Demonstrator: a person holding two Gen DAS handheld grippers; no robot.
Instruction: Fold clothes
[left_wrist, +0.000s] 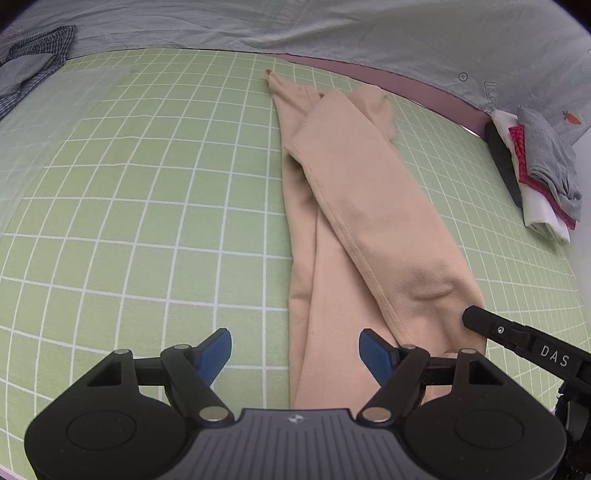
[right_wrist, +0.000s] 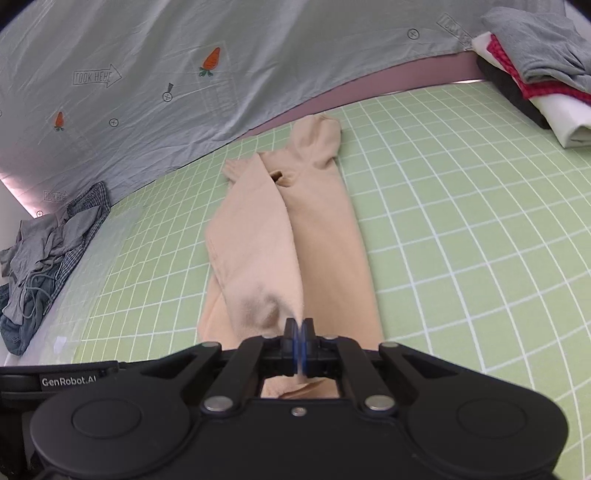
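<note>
Right wrist view puts your right claw (right_wrist: 298, 326) at the near end of the beige garment (right_wrist: 317, 236), its blue pads (right_wrist: 291, 345) pressed together with a ridge of the beige fabric pinched between them, so it is grasping the garment at that near edge. From the pinch the cloth runs away from you in a long narrow strip, one panel folded diagonally over the other, with the far end bunched close to the pink border of the bed. Your left claw (left_wrist: 295, 354) sits released, its blue pads (left_wrist: 216, 354) spread wide apart, hovering over the green grid sheet (left_wrist: 147, 206) just at the left edge of the garment's near end; its right pad overlaps the beige cloth, though you cannot tell whether it touches. In the left wrist view the black tip of your right claw rests on the garment's near right corner. Beyond the garment, a grey carrot-print sheet (right_wrist: 155, 85) drapes along the far side. A folded stack of clothes (left_wrist: 535, 170) lies at the far right of the grid sheet, and a loose heap of grey and checked clothes (right_wrist: 40, 254) lies at the far left.
</note>
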